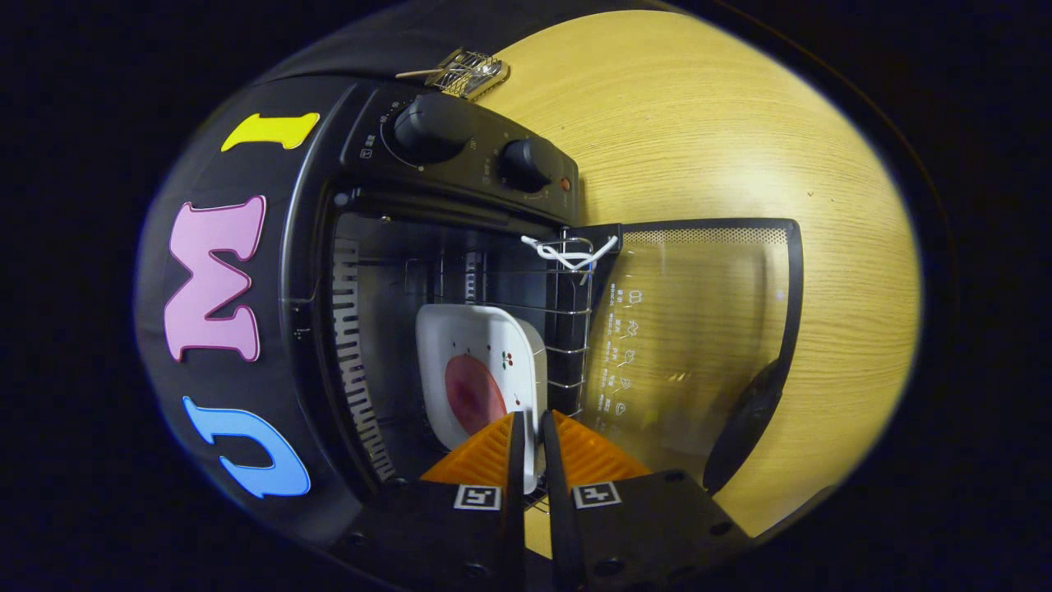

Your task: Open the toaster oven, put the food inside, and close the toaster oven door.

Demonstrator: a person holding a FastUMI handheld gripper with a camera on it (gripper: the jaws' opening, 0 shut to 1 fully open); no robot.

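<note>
The black toaster oven [460,156] stands with its glass door [699,329] swung fully open and lying flat over the wooden table. A white square plate [468,337] with a round reddish piece of food [472,395] on it rests on the wire rack [571,345] inside the oven's cavity. My gripper [532,432] is at the oven's mouth, and its orange fingers [493,452] are closed on the plate's near rim, which shows as a white strip between them.
A white cord [567,255] is tied to the rack's front edge. The door's dark handle [744,427] sticks out beside my fingers. Two knobs [427,127] sit on the control panel. A small wire object [470,72] lies on the wooden table [723,123] beyond the oven.
</note>
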